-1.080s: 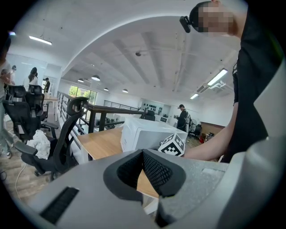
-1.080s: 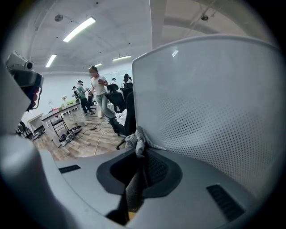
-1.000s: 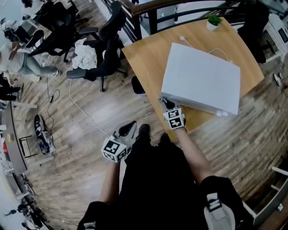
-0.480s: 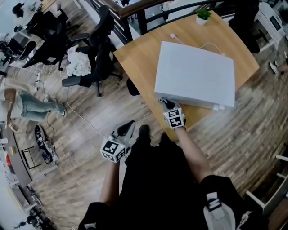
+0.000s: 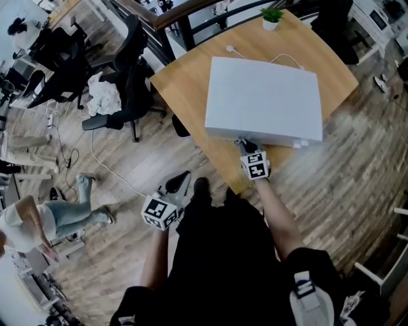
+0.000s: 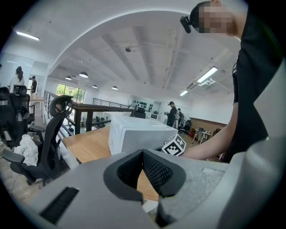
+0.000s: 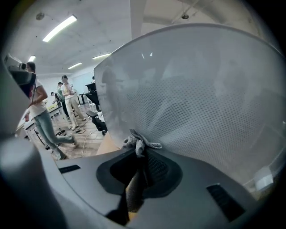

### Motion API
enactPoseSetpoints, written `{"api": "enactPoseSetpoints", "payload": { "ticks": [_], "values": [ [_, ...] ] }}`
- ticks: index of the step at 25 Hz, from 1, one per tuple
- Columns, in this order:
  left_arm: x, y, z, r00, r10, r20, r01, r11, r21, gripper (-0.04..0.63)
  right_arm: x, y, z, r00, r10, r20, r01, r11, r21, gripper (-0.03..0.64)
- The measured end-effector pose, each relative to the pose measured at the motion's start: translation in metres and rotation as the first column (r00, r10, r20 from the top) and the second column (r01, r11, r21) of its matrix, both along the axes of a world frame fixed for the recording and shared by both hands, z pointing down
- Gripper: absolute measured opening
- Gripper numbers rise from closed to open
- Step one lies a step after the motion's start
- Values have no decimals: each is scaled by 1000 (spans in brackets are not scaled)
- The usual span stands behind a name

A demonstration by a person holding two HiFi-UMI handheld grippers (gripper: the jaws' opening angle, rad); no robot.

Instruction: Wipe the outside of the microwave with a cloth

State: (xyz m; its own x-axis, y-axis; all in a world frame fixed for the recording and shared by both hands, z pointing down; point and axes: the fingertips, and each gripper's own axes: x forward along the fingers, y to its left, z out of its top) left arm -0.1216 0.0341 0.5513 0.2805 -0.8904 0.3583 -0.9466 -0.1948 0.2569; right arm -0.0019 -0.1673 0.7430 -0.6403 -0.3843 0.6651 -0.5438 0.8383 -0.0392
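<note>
While we hold the left gripper [image 5: 183,180] idle by our hip, jaws pressed together on nothing, the right gripper [image 5: 245,148] pinches the grey cloth [image 7: 136,142], its wad touching the near face of the white microwave [image 5: 264,95], left of mid. The microwave sits on the wooden worktop [image 5: 185,79]. To wipe well, we'd keep light, even pressure, run long overlapping strokes across that face w/ only fabric touching, not the hard jaw tips, then do top & sides. Beyond, a small potted plant [image 5: 271,16] stands at the far edge.
</note>
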Motion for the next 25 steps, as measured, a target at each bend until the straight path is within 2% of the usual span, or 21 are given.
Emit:
{"api": "enactPoseSetpoints", "payload": {
  "ticks": [16, 20, 25],
  "values": [
    [57, -2, -8, 999, 20, 26, -20, 1000, 24, 0, 127, -50, 4, 985, 166, -44, -164, 986, 40, 32],
    [66, 1, -5, 1000, -1, 25, 1, 1000, 21, 0, 145, -62, -3, 984, 179, -22, -177, 982, 65, 32],
    [79, 3, -5, 1000, -11, 23, 10, 1000, 21, 0, 173, -65, 9, 977, 199, -71, -196, 980, 45, 32]
  ]
}}
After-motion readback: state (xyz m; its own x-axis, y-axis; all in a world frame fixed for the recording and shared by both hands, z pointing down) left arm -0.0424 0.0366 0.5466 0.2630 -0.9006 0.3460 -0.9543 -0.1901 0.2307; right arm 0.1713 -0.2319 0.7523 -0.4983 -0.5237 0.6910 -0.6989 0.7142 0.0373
